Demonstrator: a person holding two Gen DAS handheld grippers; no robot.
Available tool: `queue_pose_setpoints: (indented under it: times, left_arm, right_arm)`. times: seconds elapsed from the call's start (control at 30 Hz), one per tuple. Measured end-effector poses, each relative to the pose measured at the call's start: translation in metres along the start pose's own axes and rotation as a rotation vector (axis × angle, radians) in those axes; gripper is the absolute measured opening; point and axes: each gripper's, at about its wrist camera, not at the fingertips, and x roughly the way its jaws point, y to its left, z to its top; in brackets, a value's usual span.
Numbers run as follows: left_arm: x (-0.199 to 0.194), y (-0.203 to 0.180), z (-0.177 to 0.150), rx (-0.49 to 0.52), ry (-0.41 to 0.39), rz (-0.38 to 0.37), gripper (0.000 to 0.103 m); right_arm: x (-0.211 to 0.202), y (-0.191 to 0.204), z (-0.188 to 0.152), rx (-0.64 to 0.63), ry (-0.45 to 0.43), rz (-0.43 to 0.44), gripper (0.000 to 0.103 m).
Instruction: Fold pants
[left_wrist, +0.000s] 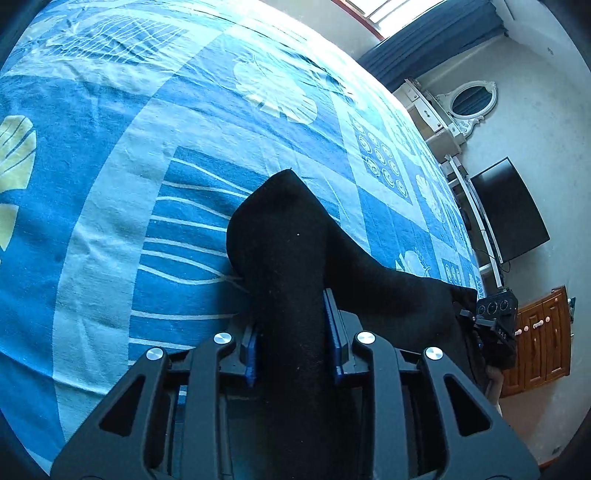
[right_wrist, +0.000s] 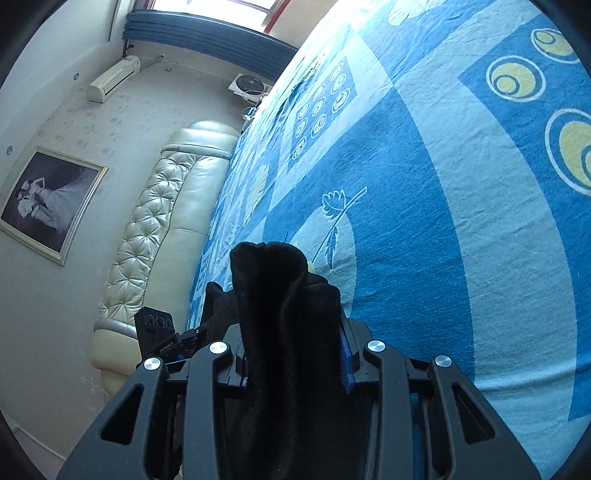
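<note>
The black pants (left_wrist: 280, 236) hang over the blue patterned bedspread (left_wrist: 110, 184). My left gripper (left_wrist: 293, 325) is shut on a thick bunch of the black cloth, which rises between its blue pads (left_wrist: 334, 332) and ends in a point ahead. From there the cloth stretches right toward the other gripper (left_wrist: 496, 325), seen at the bed's edge. In the right wrist view, my right gripper (right_wrist: 295, 332) is shut on a bundled fold of the pants (right_wrist: 273, 280), held above the bedspread (right_wrist: 443, 221). The left gripper (right_wrist: 166, 332) shows at the lower left there.
A padded cream headboard (right_wrist: 155, 240) and a framed picture (right_wrist: 48, 199) stand left of the bed in the right wrist view. A dark TV screen (left_wrist: 509, 210), a white dresser with an oval mirror (left_wrist: 469, 101) and a wooden cabinet (left_wrist: 535, 336) line the wall beyond the bed.
</note>
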Motion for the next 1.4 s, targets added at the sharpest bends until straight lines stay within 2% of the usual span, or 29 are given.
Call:
queue_pose_setpoints:
  times: [0.47,0.57,0.6,0.7,0.73,0.8,0.9,1.13,1.4]
  left_arm:
    - [0.001,0.006,-0.001,-0.014,-0.013,-0.037,0.032]
    - [-0.002,0.004,-0.002,0.0,-0.022,-0.024,0.045]
    - [-0.004,0.001,-0.003,0.014,-0.029,-0.019,0.053]
    - [-0.011,-0.011,-0.01,0.079,-0.049,0.045,0.075]
    - [-0.015,-0.016,-0.014,0.102,-0.055,0.062,0.079]
    - [-0.021,-0.024,-0.021,0.137,-0.059,0.089,0.081]
    - [-0.032,-0.034,-0.035,0.164,-0.068,0.123,0.085]
    - [-0.053,-0.046,-0.073,0.182,-0.059,0.129,0.087]
    - [-0.068,-0.046,-0.107,0.143,-0.053,0.108,0.087]
  right_arm:
    - [0.003,0.005,0.0,-0.019,-0.021,0.025,0.035]
    - [0.001,0.004,0.0,-0.022,-0.028,0.046,0.039]
    - [0.0,0.005,-0.001,-0.022,-0.033,0.056,0.041]
    - [-0.006,0.007,-0.005,-0.019,-0.052,0.075,0.051]
    - [-0.009,0.009,-0.007,-0.02,-0.059,0.079,0.054]
    - [-0.014,0.015,-0.012,-0.024,-0.071,0.085,0.065]
    - [-0.023,0.021,-0.023,-0.027,-0.082,0.071,0.07]
    - [-0.052,0.023,-0.055,0.0,-0.098,0.051,0.074]
    - [-0.064,0.035,-0.092,-0.054,-0.039,-0.055,0.076]
